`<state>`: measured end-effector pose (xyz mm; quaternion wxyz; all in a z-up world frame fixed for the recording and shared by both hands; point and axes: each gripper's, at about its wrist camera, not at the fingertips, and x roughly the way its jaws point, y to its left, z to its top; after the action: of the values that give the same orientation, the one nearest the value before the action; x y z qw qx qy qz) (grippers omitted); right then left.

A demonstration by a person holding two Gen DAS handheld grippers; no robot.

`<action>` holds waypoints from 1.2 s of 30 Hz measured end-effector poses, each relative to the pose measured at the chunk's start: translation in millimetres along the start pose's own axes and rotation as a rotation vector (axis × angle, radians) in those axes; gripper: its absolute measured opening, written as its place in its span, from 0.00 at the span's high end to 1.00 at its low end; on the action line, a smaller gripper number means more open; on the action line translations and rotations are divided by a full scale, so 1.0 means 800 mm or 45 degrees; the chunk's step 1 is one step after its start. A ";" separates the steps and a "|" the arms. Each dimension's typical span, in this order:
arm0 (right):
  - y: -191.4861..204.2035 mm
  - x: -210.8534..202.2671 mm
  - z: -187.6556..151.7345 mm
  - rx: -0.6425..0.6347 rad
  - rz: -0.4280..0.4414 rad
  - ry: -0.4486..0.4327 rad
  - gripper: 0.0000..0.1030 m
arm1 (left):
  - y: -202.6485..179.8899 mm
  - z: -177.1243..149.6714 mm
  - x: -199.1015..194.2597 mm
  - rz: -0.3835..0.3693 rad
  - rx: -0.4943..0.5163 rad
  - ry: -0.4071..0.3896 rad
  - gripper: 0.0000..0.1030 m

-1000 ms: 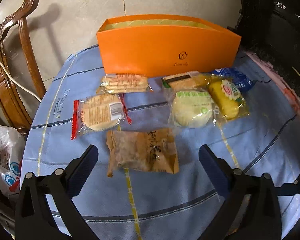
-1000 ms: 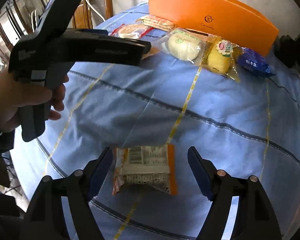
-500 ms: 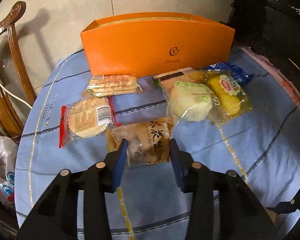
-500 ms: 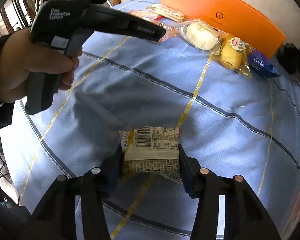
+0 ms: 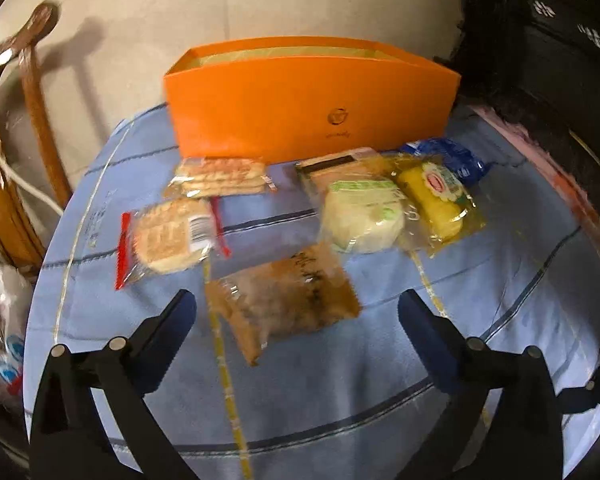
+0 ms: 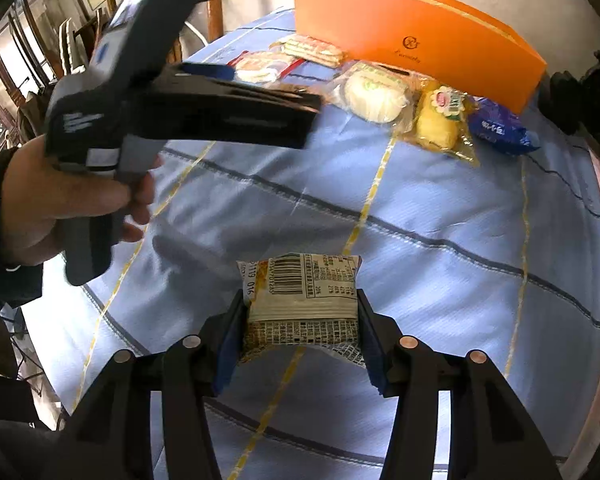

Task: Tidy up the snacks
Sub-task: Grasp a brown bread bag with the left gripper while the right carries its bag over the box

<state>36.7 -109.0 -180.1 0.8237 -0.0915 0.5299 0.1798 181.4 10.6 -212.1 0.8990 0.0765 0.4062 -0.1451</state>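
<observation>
1. Right claw point(image 6: 300, 320): half closed, both pads pressed on a barcode-printed snack packet point(image 6: 300, 300), held at 6 o'clock over the blue checked worktop point(image 6: 440, 208).
2. Left claw point(image 5: 296, 328): jaws opening, spread wide and gripping nothing; a brown snack packet point(image 5: 284, 308) lies tilted on the worktop just ahead, between the tips, untouched.
3. Round biscuit in red-edged wrapper point(image 5: 168, 236): 10 o'clock from the brown packet.
4. Pale round cake in clear wrap point(image 5: 360, 216): 1 o'clock from the brown packet, touching a yellow roll packet point(image 5: 436, 204).
5. Cracker pack point(image 5: 220, 176): just before the box.
6. Blue packet point(image 5: 452, 156): beyond the yellow roll.
7. Orange box point(image 5: 308, 104): open-topped, far edge, 12 o'clock.
8. Wooden chair point(image 5: 20, 120): 9 o'clock, off the worktop.
</observation>
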 end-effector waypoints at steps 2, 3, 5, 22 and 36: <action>0.005 0.005 -0.002 0.001 0.000 0.007 0.50 | -0.007 0.000 0.021 0.055 0.049 0.029 0.04; 0.006 0.005 -0.004 0.003 -0.002 0.010 0.50 | -0.006 0.001 0.031 0.070 0.039 0.043 0.04; 0.007 0.005 -0.008 0.008 -0.006 0.013 0.49 | -0.001 0.007 0.052 0.102 -0.001 0.074 0.04; -0.063 -0.093 0.094 0.182 -0.066 -0.299 0.50 | 0.028 0.053 -0.041 -0.043 -0.066 -0.142 0.55; -0.144 -0.176 0.238 0.211 -0.130 -0.525 0.50 | 0.032 0.201 -0.131 0.072 -0.106 -0.351 0.55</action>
<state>189.4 -177.9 23.7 0.9273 -0.0116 0.3579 0.1088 237.6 14.4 -26.9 0.9523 0.0298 0.2824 -0.1117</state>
